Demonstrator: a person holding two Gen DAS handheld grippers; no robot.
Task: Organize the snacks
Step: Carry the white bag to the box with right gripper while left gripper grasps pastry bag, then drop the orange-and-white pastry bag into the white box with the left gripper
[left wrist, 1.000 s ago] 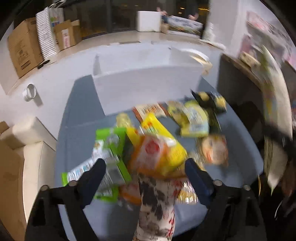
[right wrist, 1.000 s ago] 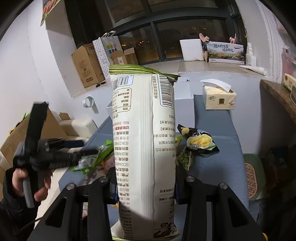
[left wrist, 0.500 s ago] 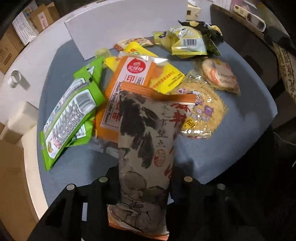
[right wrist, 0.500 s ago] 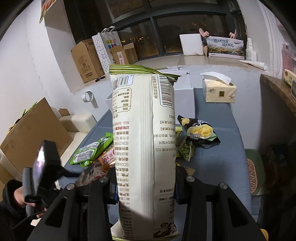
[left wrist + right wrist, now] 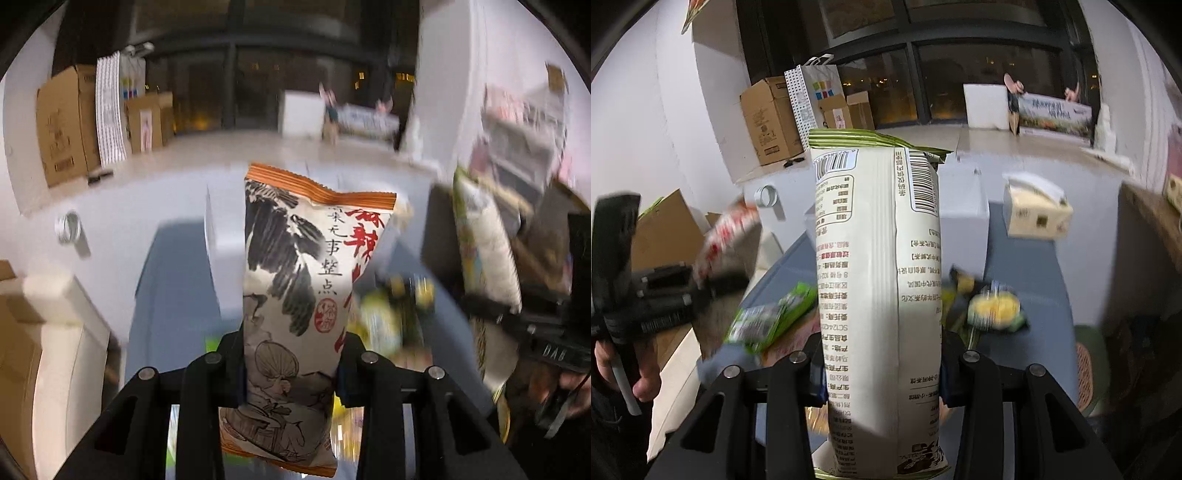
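The left gripper (image 5: 291, 369), jaws just clamped on the ink-print bag (image 5: 295, 314), is lifting it off the pile, while the right gripper (image 5: 882, 373) is gripping its cream bag (image 5: 879, 295), readying both for sorting.

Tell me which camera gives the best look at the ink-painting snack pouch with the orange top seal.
The left wrist view: the ink-painting pouch fills the centre, upright and sharp, clamped in the left gripper. The right wrist view shows it only as a blurred red-and-white streak at the left edge, its print unreadable.
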